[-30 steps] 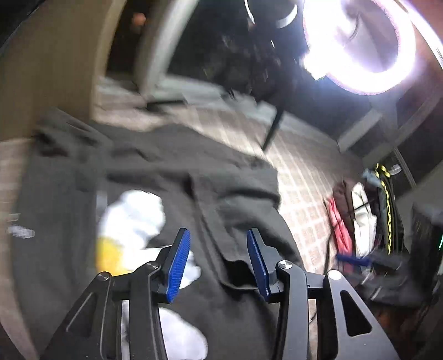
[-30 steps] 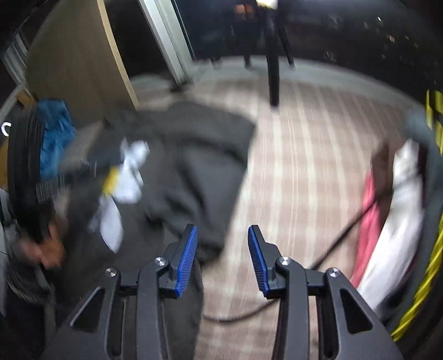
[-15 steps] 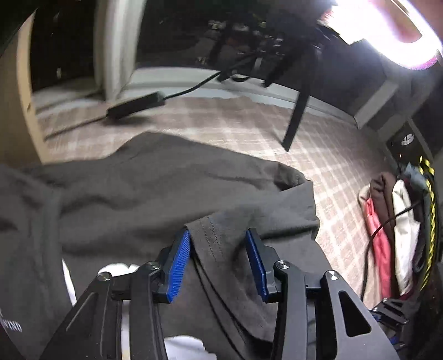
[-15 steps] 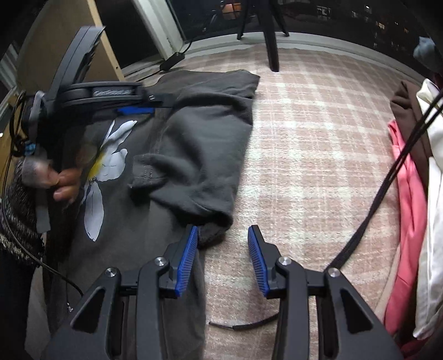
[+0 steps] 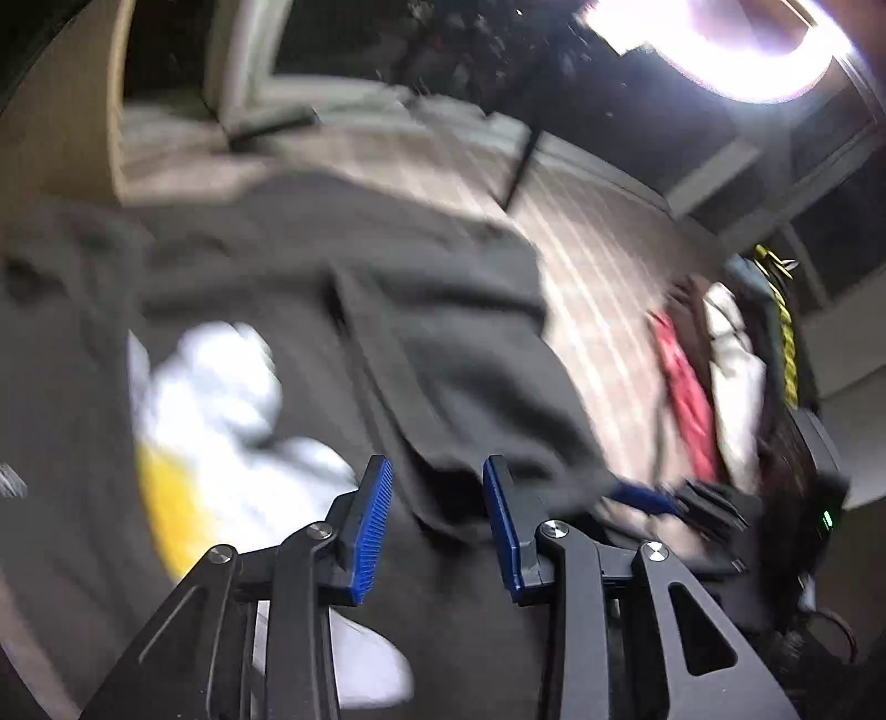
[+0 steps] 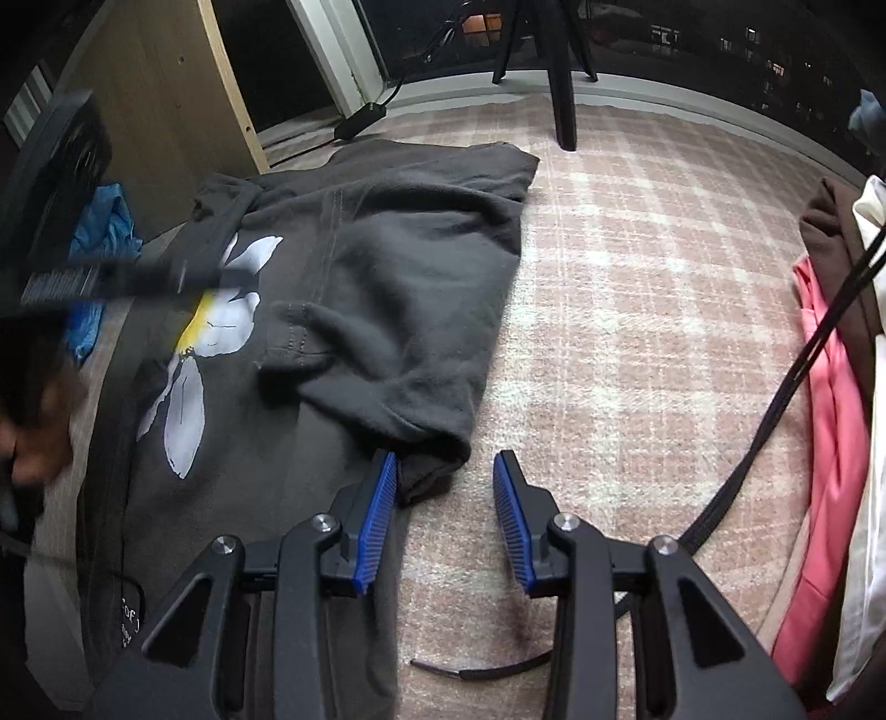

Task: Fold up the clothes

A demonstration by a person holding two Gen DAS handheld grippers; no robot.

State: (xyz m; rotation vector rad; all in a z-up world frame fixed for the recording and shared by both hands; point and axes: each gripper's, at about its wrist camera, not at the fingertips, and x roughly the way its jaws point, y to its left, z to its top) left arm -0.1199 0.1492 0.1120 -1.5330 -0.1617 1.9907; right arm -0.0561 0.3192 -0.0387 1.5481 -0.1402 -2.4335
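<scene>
A dark grey sweatshirt with a white and yellow flower print lies on the checked rug, one sleeve folded across its body. My right gripper hovers open low over the rug, with the sleeve's cuff end against its left pad. The left wrist view is blurred: my left gripper is over the sweatshirt beside the print. Its jaws are opening, the cloth fold lies under the gap, and the pads do not press it. A hand holds the left gripper, a blurred bar.
A pile of pink, white and brown clothes lies at the right, with a black cable running over the rug. A tripod leg, a wooden panel and a blue cloth border the sweatshirt. A ring light glares.
Half a second ago the left pads stood close around the sleeve's stitched edge; now they are wider and the gripper has swung back, blurred. The right gripper came down to the cuff, then held still.
</scene>
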